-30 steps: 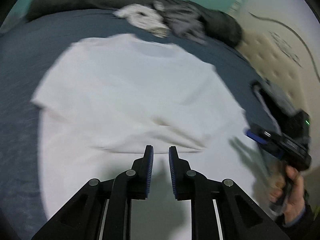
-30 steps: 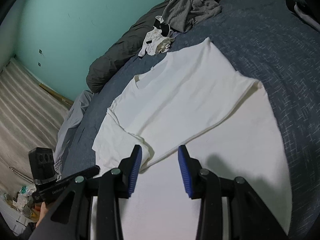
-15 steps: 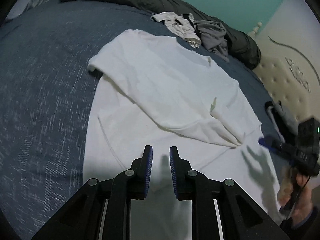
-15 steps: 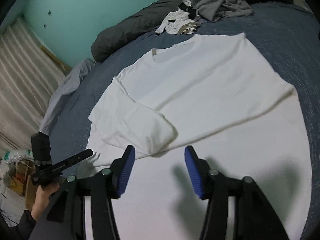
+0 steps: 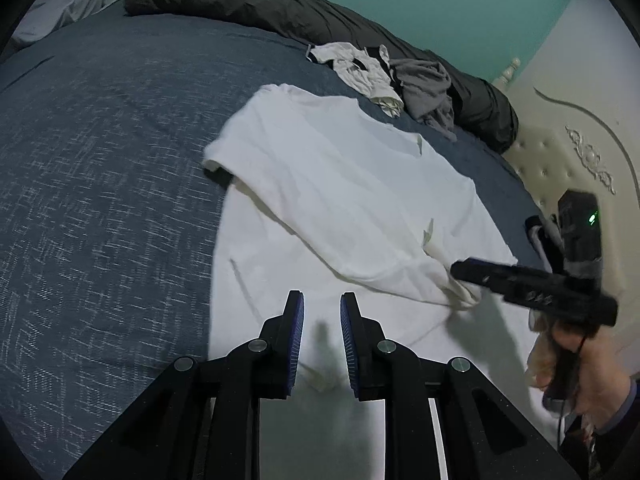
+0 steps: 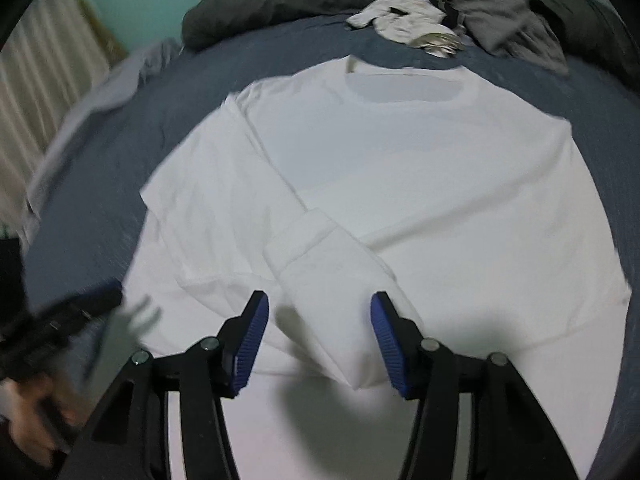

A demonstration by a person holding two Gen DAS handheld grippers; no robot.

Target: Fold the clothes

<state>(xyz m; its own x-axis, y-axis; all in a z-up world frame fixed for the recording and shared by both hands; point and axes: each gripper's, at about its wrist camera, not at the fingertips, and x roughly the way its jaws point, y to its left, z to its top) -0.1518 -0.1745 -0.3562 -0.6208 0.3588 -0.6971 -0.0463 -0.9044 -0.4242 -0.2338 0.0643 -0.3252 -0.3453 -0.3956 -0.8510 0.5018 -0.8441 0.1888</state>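
Note:
A white long-sleeved shirt [image 5: 340, 184] lies spread flat on the blue bed cover [image 5: 100, 160], one sleeve [image 6: 328, 256] folded across its body. My right gripper [image 6: 318, 312] hovers over that sleeve's cuff end. Its jaws are closing, the cuff lies in the gap below them, and the pads stand apart from the cloth. In the left wrist view the right gripper [image 5: 460, 271] points at the cuff, held by a hand [image 5: 568, 360]. My left gripper [image 5: 322, 308] hangs over the shirt's lower part, its jaws a narrow gap apart with nothing in them.
A heap of grey and white clothes [image 5: 400, 76] lies at the far side against a dark rolled duvet [image 5: 280, 8]. A cream tufted headboard [image 5: 560, 152] stands on the right. A pale grey cloth [image 6: 120, 80] hangs off the bed's left edge near striped curtains [image 6: 40, 80].
My right gripper has swung across and rolled until it sits over the folded sleeve's cuff, its jaws first widening, then narrowing. The left gripper has slid sideways along the shirt's lower part.

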